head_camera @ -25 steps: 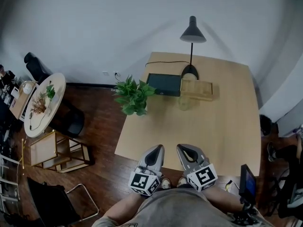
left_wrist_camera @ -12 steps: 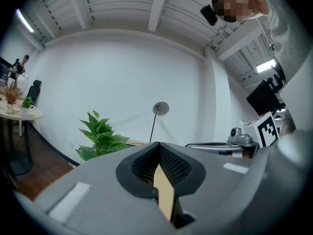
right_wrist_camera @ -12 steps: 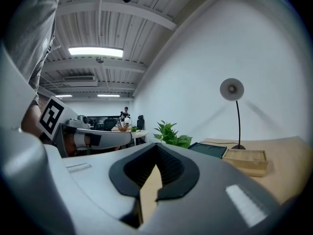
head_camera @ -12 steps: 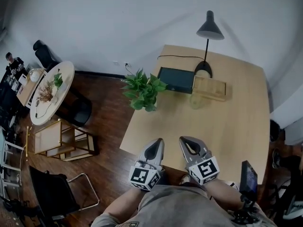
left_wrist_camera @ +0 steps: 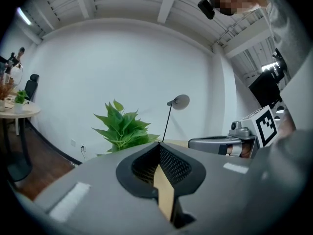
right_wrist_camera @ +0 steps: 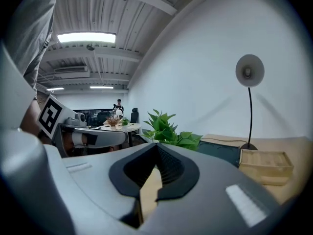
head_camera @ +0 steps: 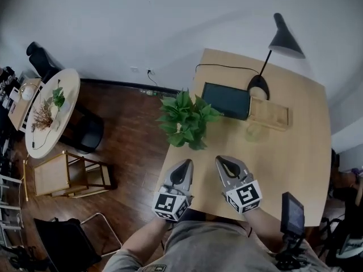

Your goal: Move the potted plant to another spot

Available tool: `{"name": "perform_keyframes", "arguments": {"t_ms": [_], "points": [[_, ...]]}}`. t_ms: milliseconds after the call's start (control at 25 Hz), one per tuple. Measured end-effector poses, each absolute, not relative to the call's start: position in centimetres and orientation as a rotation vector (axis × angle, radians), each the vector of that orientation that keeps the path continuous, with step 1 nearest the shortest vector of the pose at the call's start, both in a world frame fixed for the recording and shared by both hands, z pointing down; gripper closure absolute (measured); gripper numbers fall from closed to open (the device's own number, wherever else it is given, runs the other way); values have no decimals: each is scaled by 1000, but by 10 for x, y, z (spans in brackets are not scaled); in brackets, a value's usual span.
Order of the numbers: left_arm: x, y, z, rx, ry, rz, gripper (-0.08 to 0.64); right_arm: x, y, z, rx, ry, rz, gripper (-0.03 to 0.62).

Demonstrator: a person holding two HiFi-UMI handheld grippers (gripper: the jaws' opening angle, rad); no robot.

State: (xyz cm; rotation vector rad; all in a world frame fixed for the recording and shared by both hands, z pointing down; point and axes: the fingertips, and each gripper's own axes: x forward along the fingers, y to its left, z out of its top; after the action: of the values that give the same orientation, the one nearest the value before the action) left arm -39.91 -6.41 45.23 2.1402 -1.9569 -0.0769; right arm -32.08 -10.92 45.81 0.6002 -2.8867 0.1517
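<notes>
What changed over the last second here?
The left gripper and right gripper moved forward toward the plant, coming over the near edge of the table. Nothing was gripped: both stay shut and empty. Plant, lamp and tray kept their places.

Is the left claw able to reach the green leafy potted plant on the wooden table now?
Probably yes. The left claw points at the green leafy potted plant, with only bare light wooden table between them. Its jaws are shut, so they must open first.
</notes>
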Motion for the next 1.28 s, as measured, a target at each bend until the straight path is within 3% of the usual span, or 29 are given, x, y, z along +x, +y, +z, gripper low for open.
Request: {"name": "perform_keyframes", "arguments": {"t_ms": [280,1280], "points": [[-440,-98,483,2130,-1872,-25,560,-356,-141,492,645,-2804,192,589],[-473,-122,622,1959,-1867,182,560,-383,-167,621,522,-2642,285,588]]}}
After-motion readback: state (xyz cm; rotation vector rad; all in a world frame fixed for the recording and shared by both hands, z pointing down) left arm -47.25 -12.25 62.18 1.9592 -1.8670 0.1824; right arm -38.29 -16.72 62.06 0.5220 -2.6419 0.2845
